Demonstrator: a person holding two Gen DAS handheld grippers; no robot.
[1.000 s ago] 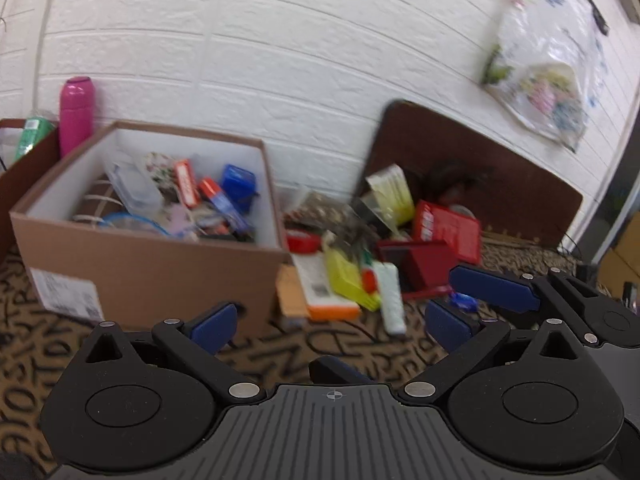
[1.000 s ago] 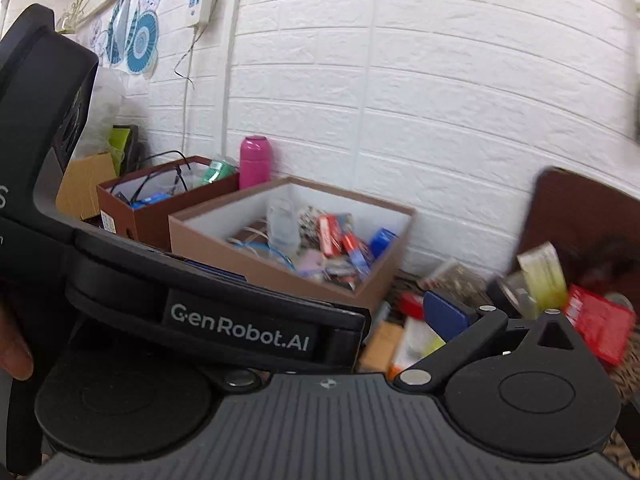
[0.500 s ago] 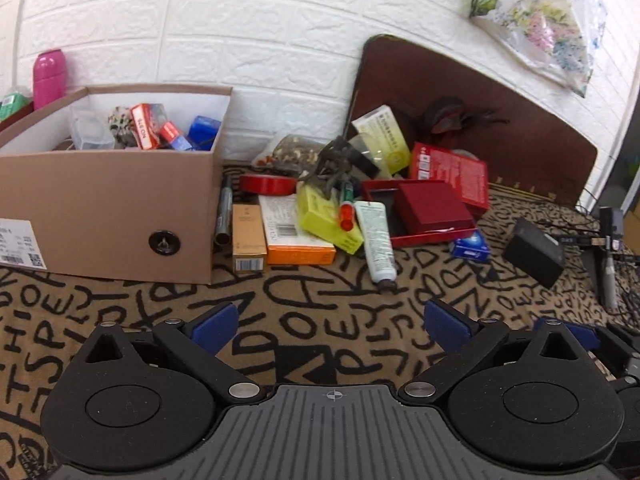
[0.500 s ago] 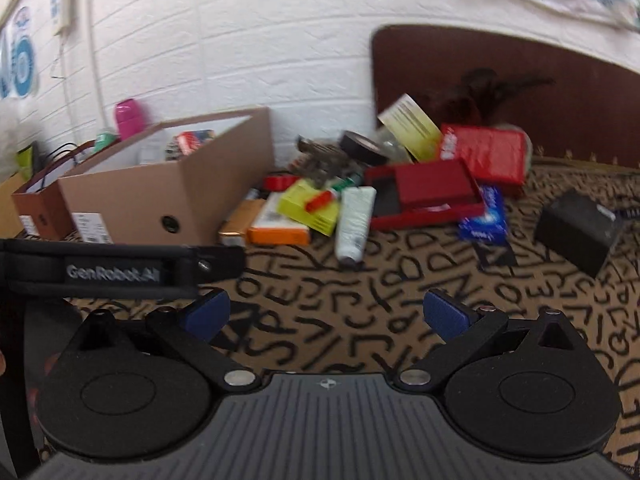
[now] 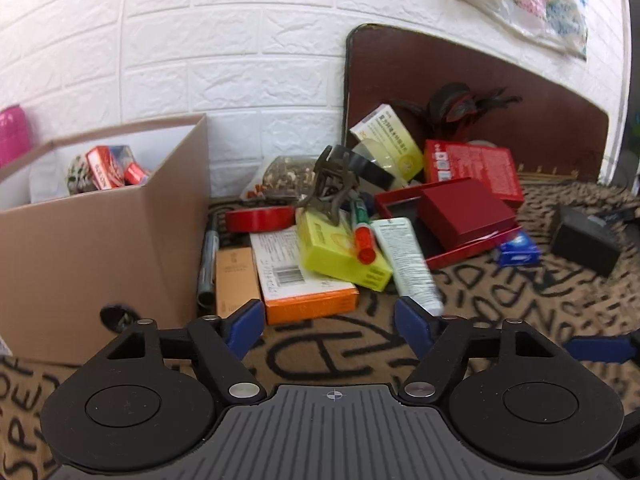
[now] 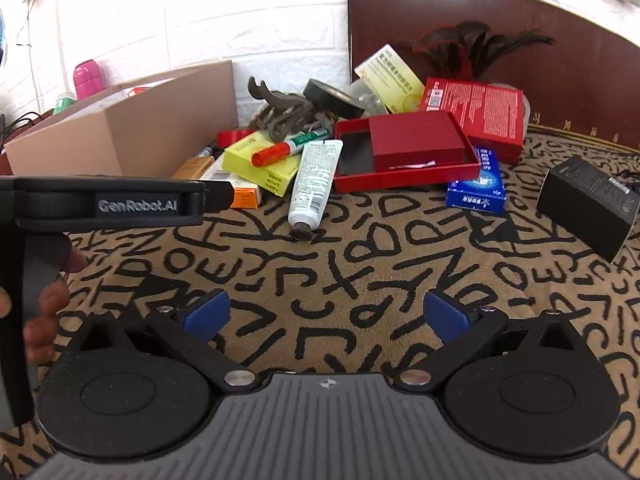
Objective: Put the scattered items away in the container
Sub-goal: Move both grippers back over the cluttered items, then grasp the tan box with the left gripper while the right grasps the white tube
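Observation:
A brown cardboard box (image 5: 100, 236) (image 6: 132, 136) holds several items at the left. Beside it lies a pile: an orange box (image 5: 308, 284), a yellow-green box (image 5: 340, 252) (image 6: 260, 164), a red-capped marker (image 5: 362, 236) (image 6: 288, 148), a white tube (image 5: 408, 260) (image 6: 314, 180), red tape (image 5: 260, 218) and a red case (image 5: 464, 212) (image 6: 408, 148). My left gripper (image 5: 330, 328) is open and empty, just short of the orange box. My right gripper (image 6: 326, 316) is open and empty over the mat, well short of the pile.
A blue packet (image 6: 478, 188) (image 5: 516, 252) and a black box (image 6: 588, 204) (image 5: 584, 240) lie at the right on the patterned mat (image 6: 360, 264). A brown board (image 5: 480, 92) leans on the white brick wall. A pink bottle (image 6: 86, 78) stands behind the cardboard box.
Both grippers have dropped from above the cardboard box and swung right toward the pile. The left one has closed in on the orange box. Both stay open.

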